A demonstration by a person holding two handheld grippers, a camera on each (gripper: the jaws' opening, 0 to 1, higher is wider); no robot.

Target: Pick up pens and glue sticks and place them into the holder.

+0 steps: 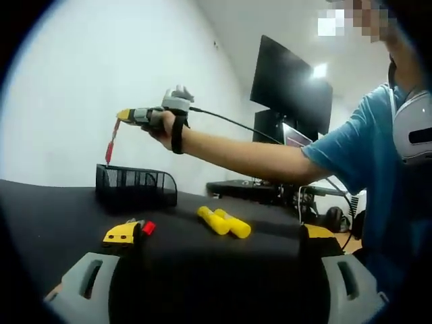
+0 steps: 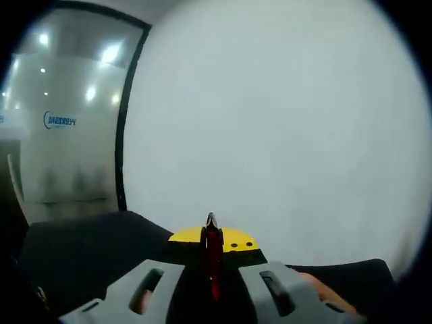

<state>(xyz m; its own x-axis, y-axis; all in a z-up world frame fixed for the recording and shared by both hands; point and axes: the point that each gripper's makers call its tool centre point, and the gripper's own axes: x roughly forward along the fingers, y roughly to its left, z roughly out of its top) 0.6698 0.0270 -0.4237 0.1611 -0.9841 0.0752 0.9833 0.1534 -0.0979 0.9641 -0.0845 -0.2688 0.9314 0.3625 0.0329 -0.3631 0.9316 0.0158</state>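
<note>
A black mesh holder [image 1: 135,187] stands on the black table [image 1: 40,216]. Above its left end a person's hand holds my right gripper [image 1: 123,115], shut on a red pen [image 1: 110,143] that hangs down towards the holder. In the right gripper view the same red pen [image 2: 213,260] sits clamped between the jaws of that gripper [image 2: 212,237]. Two yellow glue sticks [image 1: 224,222] lie side by side on the table, just beyond my left gripper [image 1: 219,233], which is wide open with nothing in it. A small red item [image 1: 148,227] lies by its left fingertip [image 1: 121,234].
The person's outstretched arm [image 1: 250,156] crosses above the table from the right. A dark monitor [image 1: 291,88] and a cluttered desk [image 1: 270,190] stand behind, with a white wall [image 1: 81,81] behind the holder. A dark table surface [image 2: 88,256] lies below a white wall [image 2: 283,135].
</note>
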